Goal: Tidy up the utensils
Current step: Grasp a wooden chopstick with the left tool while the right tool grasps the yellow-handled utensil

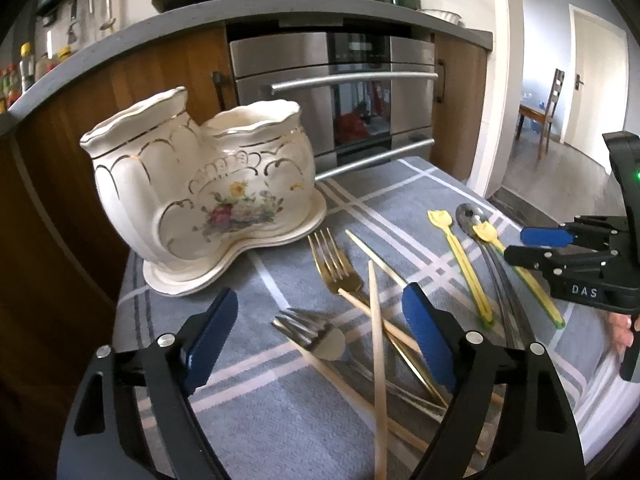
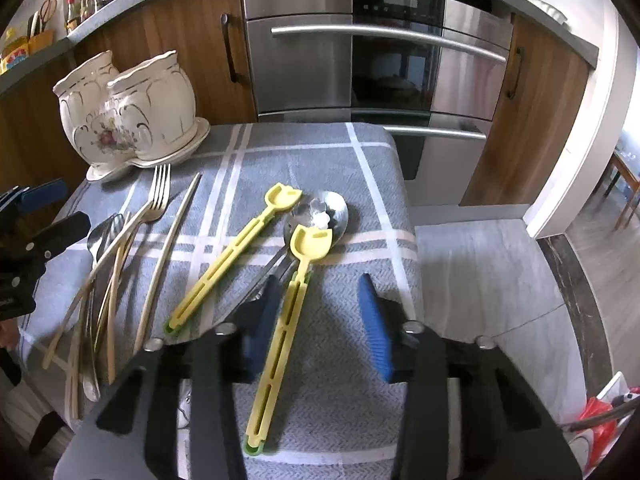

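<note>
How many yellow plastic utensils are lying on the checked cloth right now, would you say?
2: one yellow utensil lies free left of the metal spoon; the other runs between the right gripper fingers. None seems hidden.

Cloth (image 2: 320, 160) on the table: grey herringbone weave crossed by white and pale plaid stripes. Two-lobed holder (image 1: 208, 184): cream ceramic with gold scalloped trim and a pink-and-yellow floral motif; its saucer (image 1: 240, 252) is cream. Two slotted utensils (image 2: 280, 320): pale yellow with green tips. Spoon (image 2: 320, 212): polished silver. Fork (image 1: 332, 264): gold. Second fork (image 1: 304, 328): silver. Chopsticks (image 1: 376, 352): pale beige. Gripper fingers (image 1: 212, 336): blue pads on black frames. Cabinets (image 2: 180, 40): brown wood grain. Oven (image 2: 360, 40): brushed steel.
</note>
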Demonstrator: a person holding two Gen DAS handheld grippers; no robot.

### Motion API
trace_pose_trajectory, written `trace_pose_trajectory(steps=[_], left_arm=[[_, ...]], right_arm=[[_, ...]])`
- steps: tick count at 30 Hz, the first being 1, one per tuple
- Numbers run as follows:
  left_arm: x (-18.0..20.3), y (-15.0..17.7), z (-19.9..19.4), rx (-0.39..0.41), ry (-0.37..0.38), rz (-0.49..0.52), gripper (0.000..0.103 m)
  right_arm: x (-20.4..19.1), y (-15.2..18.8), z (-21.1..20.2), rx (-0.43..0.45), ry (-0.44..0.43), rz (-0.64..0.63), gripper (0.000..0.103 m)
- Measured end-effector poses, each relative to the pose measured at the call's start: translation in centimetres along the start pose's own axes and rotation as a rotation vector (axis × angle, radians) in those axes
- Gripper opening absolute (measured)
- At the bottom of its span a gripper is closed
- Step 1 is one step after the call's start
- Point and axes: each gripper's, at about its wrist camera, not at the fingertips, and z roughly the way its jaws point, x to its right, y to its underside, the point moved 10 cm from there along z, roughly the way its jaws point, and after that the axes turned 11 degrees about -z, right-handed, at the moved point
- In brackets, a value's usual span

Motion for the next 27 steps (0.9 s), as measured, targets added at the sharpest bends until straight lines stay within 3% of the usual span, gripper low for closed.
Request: trace_pose_trajectory(steps=[9, 13, 16, 23, 27], left_arm=[[0.3, 0.2, 0.1, -0.005, 0.014, 0.004, 0.085], [1.4, 0.3, 0.4, -0.017, 0.043, 0.025, 0.08], [2.2, 0.6, 0.6, -0.029, 0.057, 0.052, 0.071], [2.5, 0.9, 2.1, -0.093, 0.066, 0.057, 0.04], [3.1, 0.8, 2.8, -0.108, 0.076, 0.068, 0.035]], right_arm=[[-0.4, 0.2, 0.6, -0.024, -0.026, 0.007, 0.028], [-0.3, 0.2, 0.6, -0.028, -0.034, 0.027, 0.01], [0.1, 0.1, 0.4, -0.018, -0.044, 0.051, 0.01], [0.4, -0.2, 0.0, 0.004, -0.039, 0.07, 0.01], [0.2, -0.3, -0.1, 0.011, -0.041, 0.06, 0.01]])
